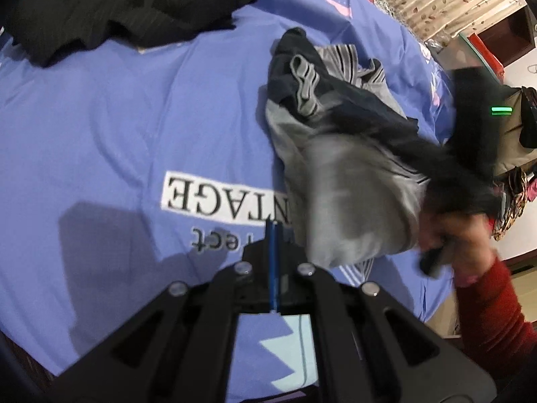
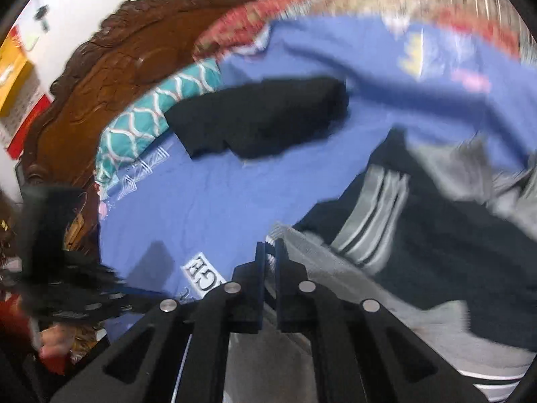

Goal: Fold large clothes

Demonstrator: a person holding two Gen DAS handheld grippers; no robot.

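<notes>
We see the left tool (image 1: 273, 235) with its two blue-edged fingers pressed together and nothing between them, hovering over the blue bedsheet (image 1: 117, 117) near its printed "NTAGE" label (image 1: 214, 198). The right tool (image 2: 270, 252) has its fingers nearly together with only a narrow gap, and gray cloth shows in that gap, so it appears to pinch the edge of the gray-and-navy jacket (image 2: 419, 252). In the left view that jacket (image 1: 335, 141) lies crumpled on the bed to the right, its near end lifted and blurred by the right hand (image 1: 449, 235). A black garment (image 1: 127, 10) lies well apart near the head of the bed, beside a teal pillow (image 2: 144, 121) and the carved wooden headboard (image 2: 110, 74).
</notes>
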